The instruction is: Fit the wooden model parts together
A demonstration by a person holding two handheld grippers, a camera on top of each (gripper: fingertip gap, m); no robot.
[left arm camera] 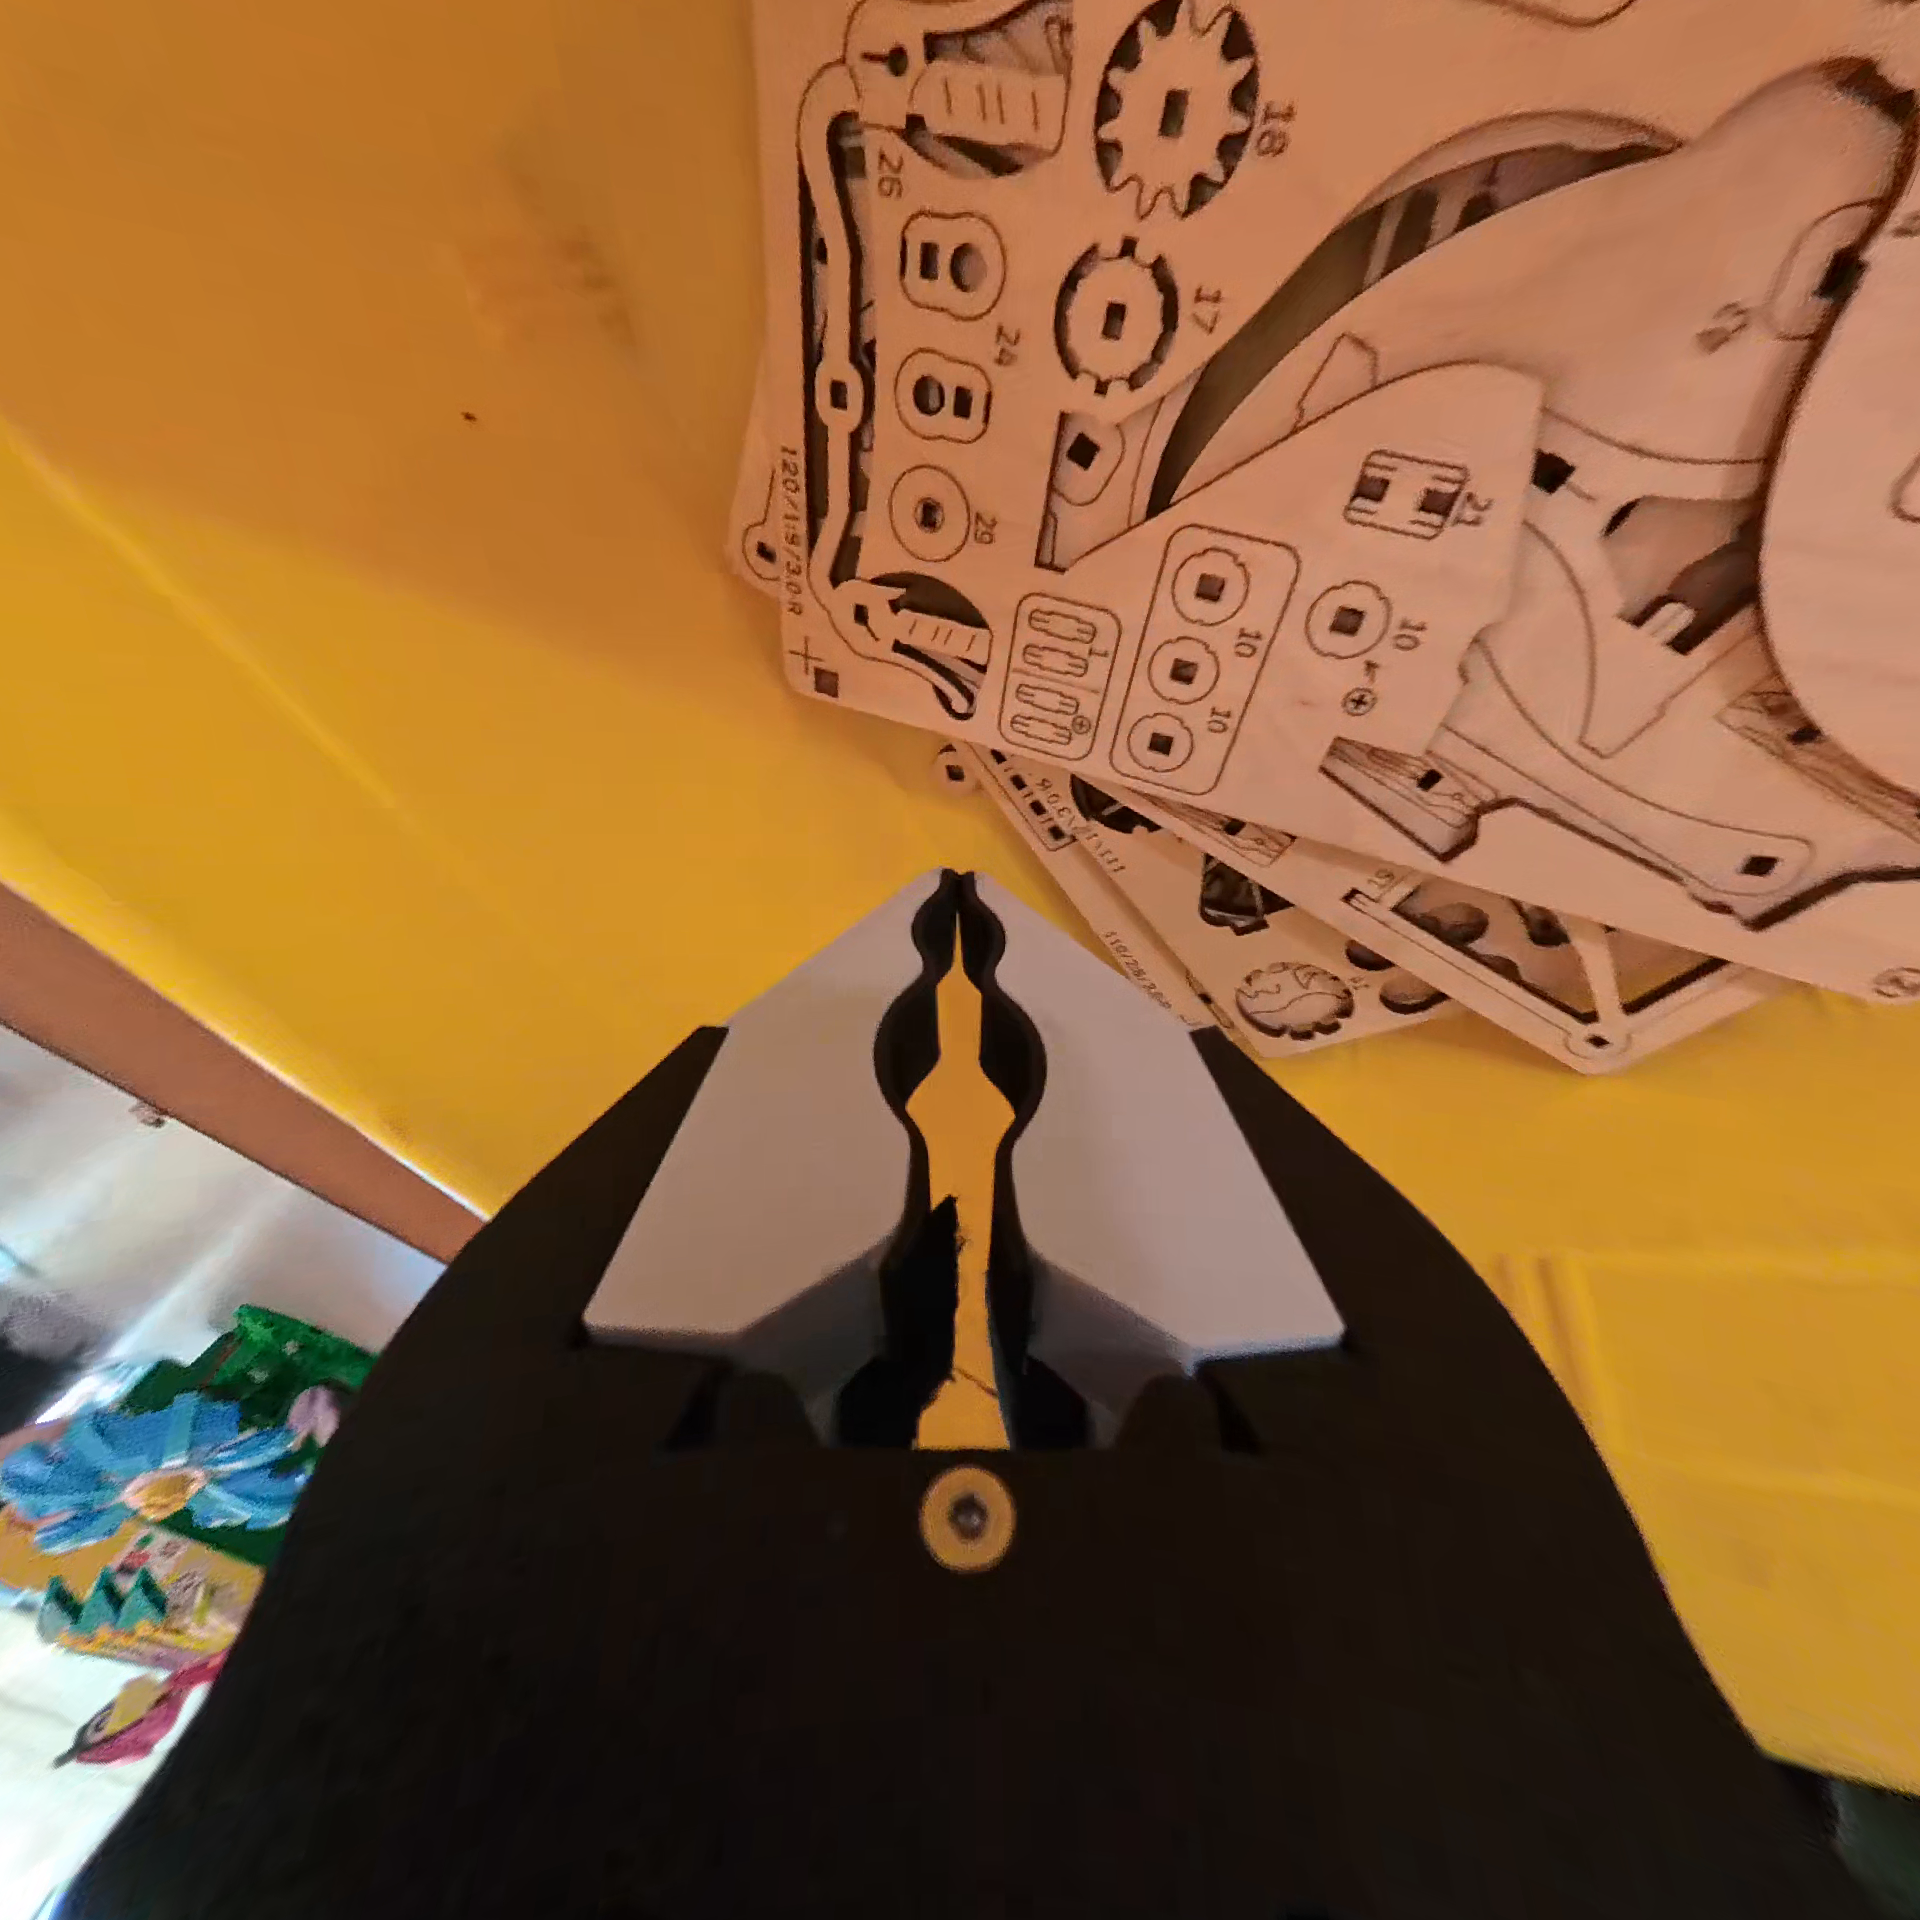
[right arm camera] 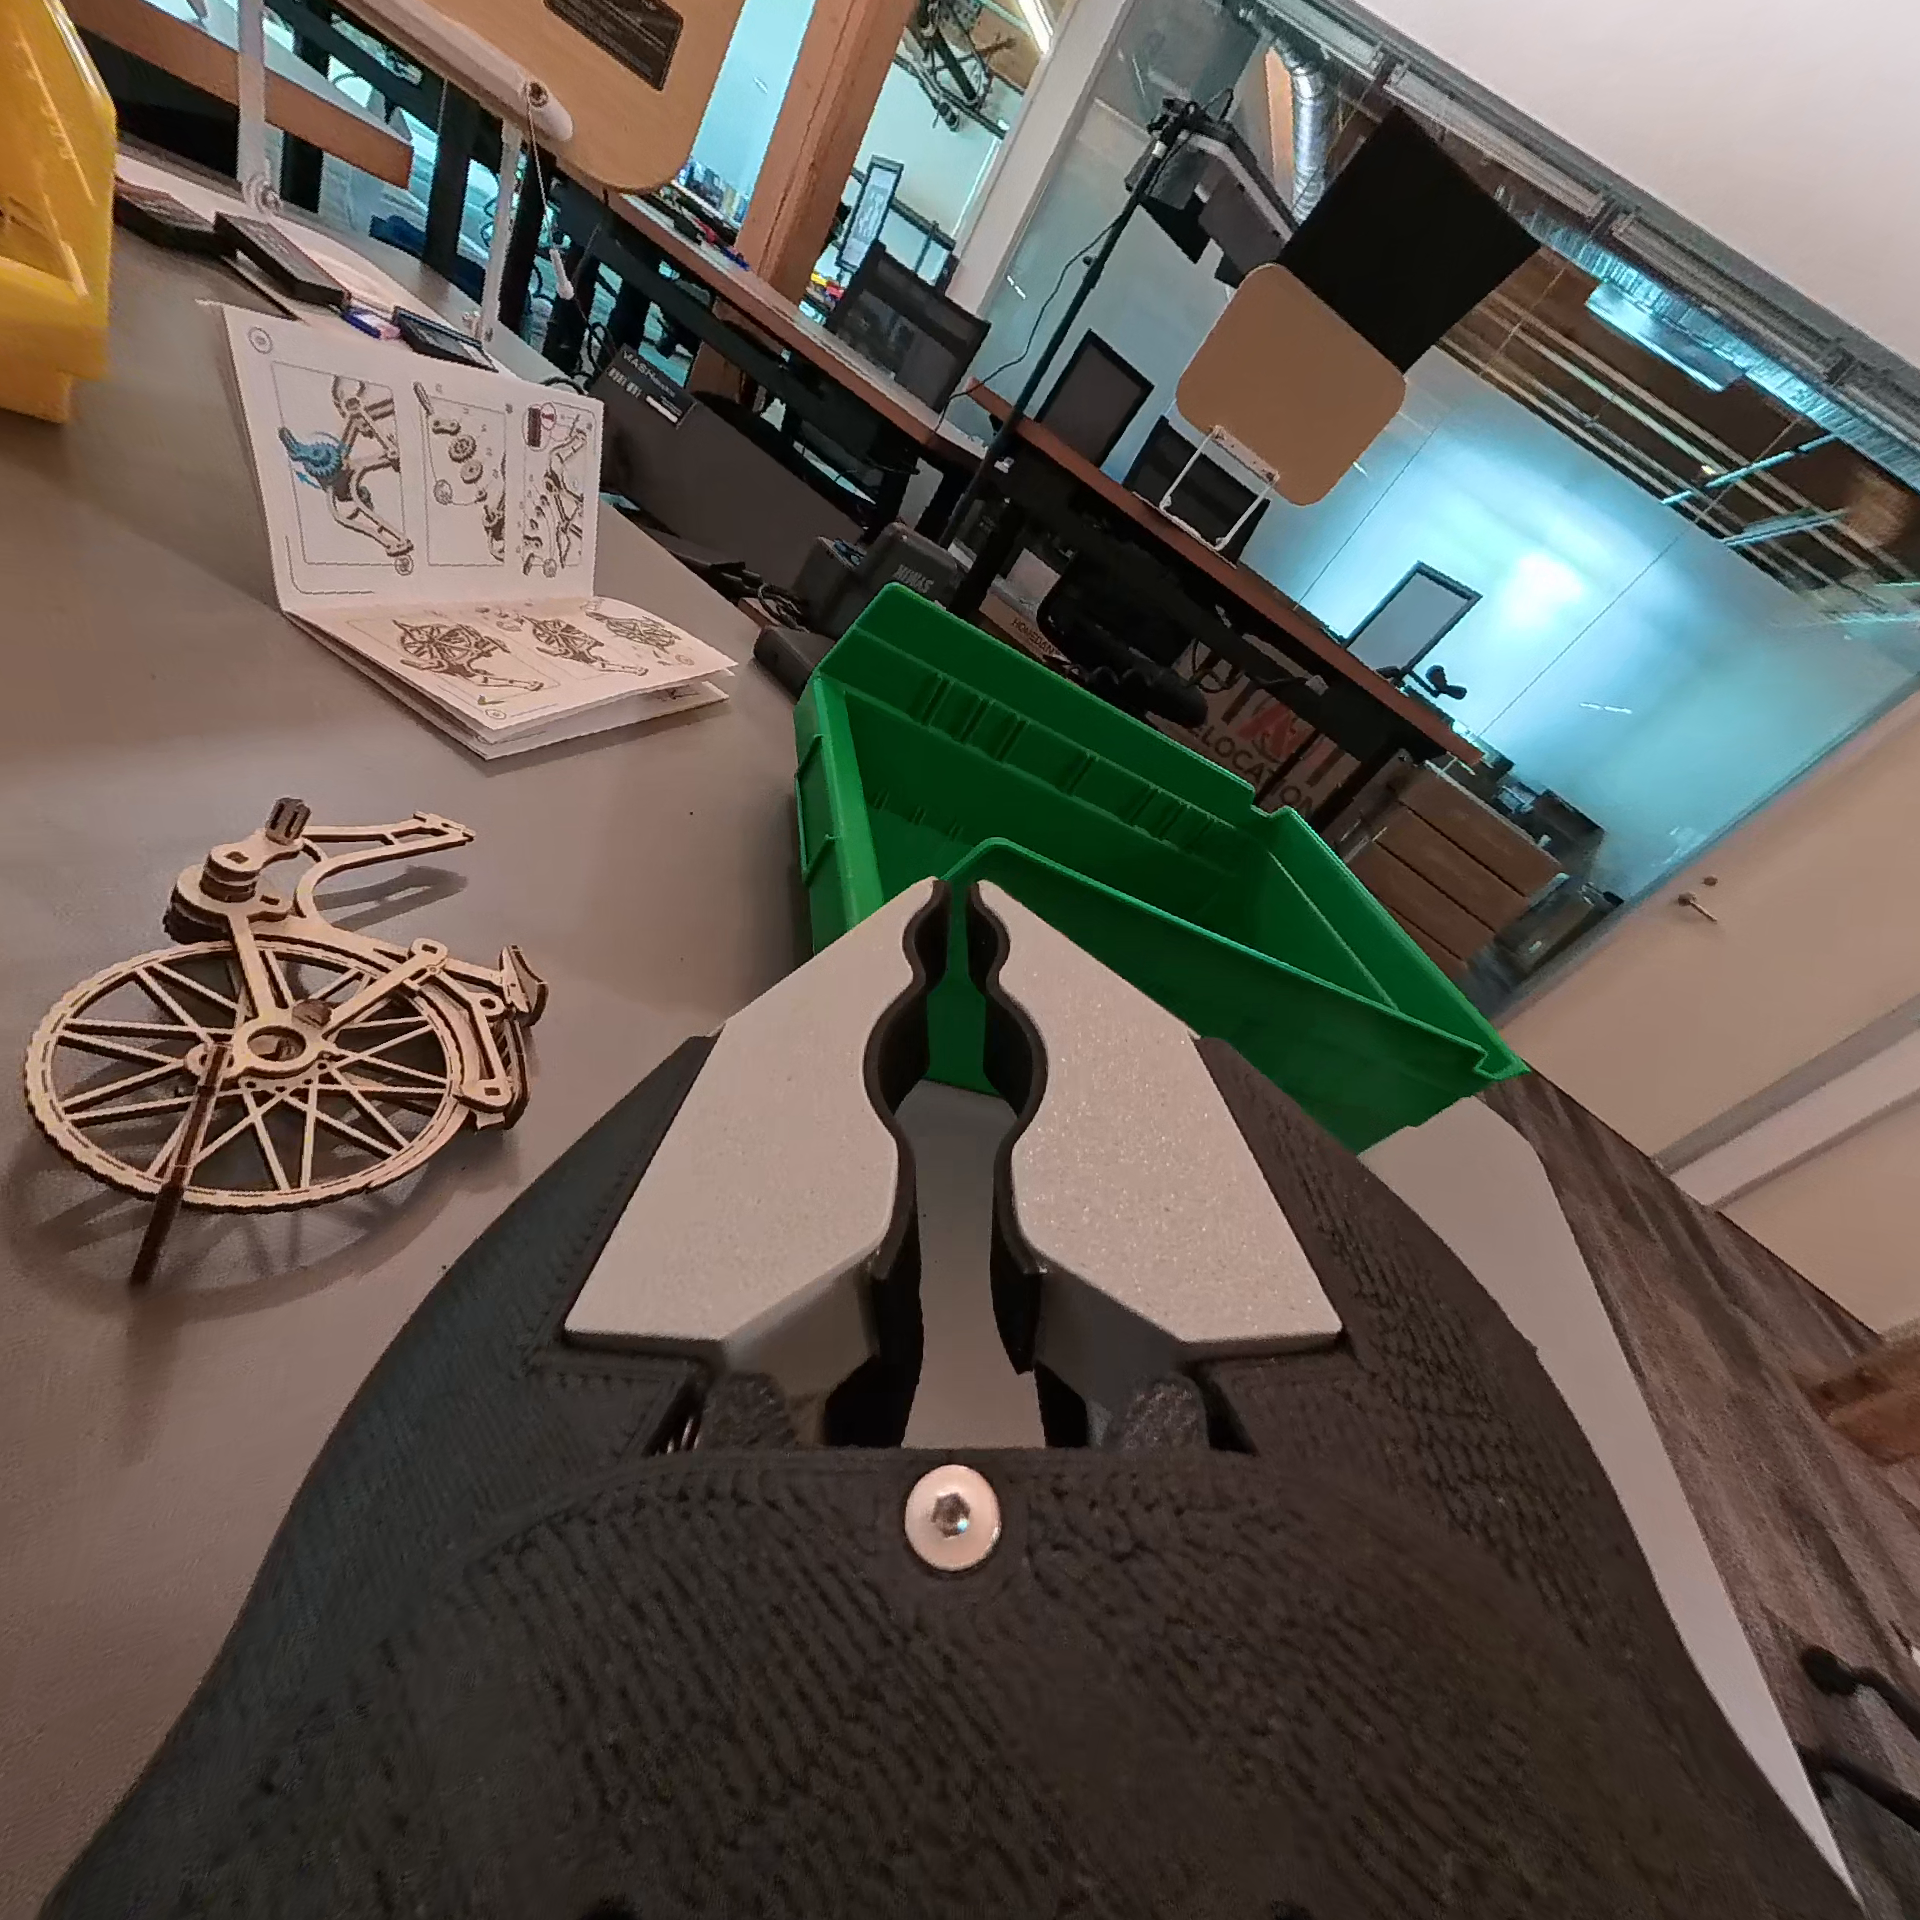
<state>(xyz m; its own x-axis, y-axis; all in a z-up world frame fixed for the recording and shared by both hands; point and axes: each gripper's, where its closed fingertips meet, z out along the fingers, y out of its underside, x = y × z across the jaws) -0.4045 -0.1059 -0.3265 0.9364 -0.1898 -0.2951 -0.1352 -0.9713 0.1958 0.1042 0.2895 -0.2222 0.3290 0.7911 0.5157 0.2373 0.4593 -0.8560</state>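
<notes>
My left hand-held gripper (left arm camera: pixel 958 883) is pinched closed at the tips, nothing in it, hovering over the yellow bin (left arm camera: pixel 364 520) just beside the stacked wooden part sheets (left arm camera: pixel 1195 520); many pieces are unpunched in those sheets, some slots already empty. My right hand-held gripper (right arm camera: pixel 958 894) is almost closed, a thin gap only, empty, pointing at the green bin (right arm camera: pixel 1143 821). The partly built wooden wheel assembly (right arm camera: pixel 270 1018) lies flat on the grey table (right arm camera: pixel 623 883), well apart from both grippers; the instruction booklet (right arm camera: pixel 447 540) lies open behind it. I judge the task partway: one sub-assembly made, most parts left to pull and fit.
</notes>
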